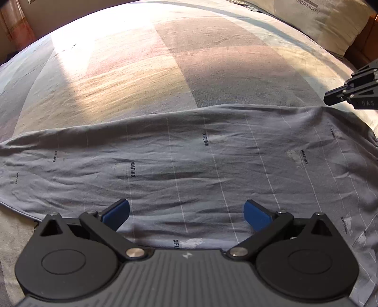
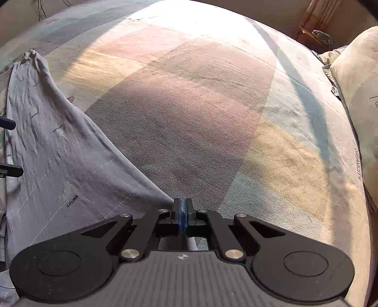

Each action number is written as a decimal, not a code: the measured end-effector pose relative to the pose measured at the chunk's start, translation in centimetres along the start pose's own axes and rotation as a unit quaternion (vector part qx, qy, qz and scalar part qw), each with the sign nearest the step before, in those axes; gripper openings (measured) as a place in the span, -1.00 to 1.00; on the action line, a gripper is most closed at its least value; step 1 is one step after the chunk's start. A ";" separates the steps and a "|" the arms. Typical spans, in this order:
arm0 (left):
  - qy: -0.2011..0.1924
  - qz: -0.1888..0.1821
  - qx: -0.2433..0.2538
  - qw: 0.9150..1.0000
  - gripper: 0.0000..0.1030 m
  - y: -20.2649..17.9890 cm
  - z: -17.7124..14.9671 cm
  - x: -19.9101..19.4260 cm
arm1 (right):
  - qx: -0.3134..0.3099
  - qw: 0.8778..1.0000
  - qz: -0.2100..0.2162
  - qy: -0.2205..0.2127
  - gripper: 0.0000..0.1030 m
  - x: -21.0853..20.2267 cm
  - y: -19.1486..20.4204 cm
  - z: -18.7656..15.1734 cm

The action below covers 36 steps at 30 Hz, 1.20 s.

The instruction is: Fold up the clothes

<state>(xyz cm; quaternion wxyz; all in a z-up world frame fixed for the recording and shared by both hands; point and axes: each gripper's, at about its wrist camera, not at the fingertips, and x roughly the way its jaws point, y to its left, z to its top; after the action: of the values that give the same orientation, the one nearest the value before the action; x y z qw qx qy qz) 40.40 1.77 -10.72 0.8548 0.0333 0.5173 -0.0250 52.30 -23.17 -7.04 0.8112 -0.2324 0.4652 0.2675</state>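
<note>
Your left gripper (image 1: pixel 186 213) hangs over the grey cotton garment printed with small "XIFUWA" lettering and thin white lines (image 1: pixel 189 165). Its jaws stand wide apart, and its blue pads (image 1: pixel 117 213) touch nothing; only wrinkled cloth shows in the gap between them. The garment lies spread across the near part of the bed, running from the left edge of the left wrist view to the right edge. Beyond it, the woven bedspread in blocks of pink, tan, grey and pale teal (image 1: pixel 146 70) stretches away, with a bright patch of sunlight on its far left part. A cream pillow printed "DREAMCITY" (image 1: pixel 319 21) sits at the far right.

At the right edge of that view, your right gripper (image 1: pixel 330 98) reaches down to the far right corner of the garment.

In the right wrist view, the garment (image 2: pixel 59 146) lies along the left side, its far end bunched into a narrow peak. Its near edge runs in a taut line down to your right gripper (image 2: pixel 182 207), whose jaws are pressed together with a fold of the grey cloth pinched between the blue pads. To the right is open bedspread (image 2: pixel 189 118), then the pillow (image 2: pixel 359 94) at the edge.
</note>
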 end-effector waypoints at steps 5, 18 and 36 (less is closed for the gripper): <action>-0.020 0.019 0.017 0.999 0.99 0.9 0.7 0.1 | 0.032 0.999 0.026 -0.032 -0.80 -1.1 0.3 0.7; -0.012 0.036 -0.030 0.999 0.99 11.2 1.3 2.8 | -0.003 0.992 0.113 -0.047 -0.80 1.3 7.7 7.1; -0.091 0.002 -0.036 0.995 0.98 18.3 2.9 1.2 | -0.019 0.968 0.250 0.024 -0.76 6.4 23.0 10.8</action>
<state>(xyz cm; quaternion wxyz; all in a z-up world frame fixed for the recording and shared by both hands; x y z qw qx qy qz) 44.99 19.75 -9.88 0.8989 0.0011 0.4382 -0.0072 46.82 2.24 -10.67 0.7023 -0.1306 0.5228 0.4652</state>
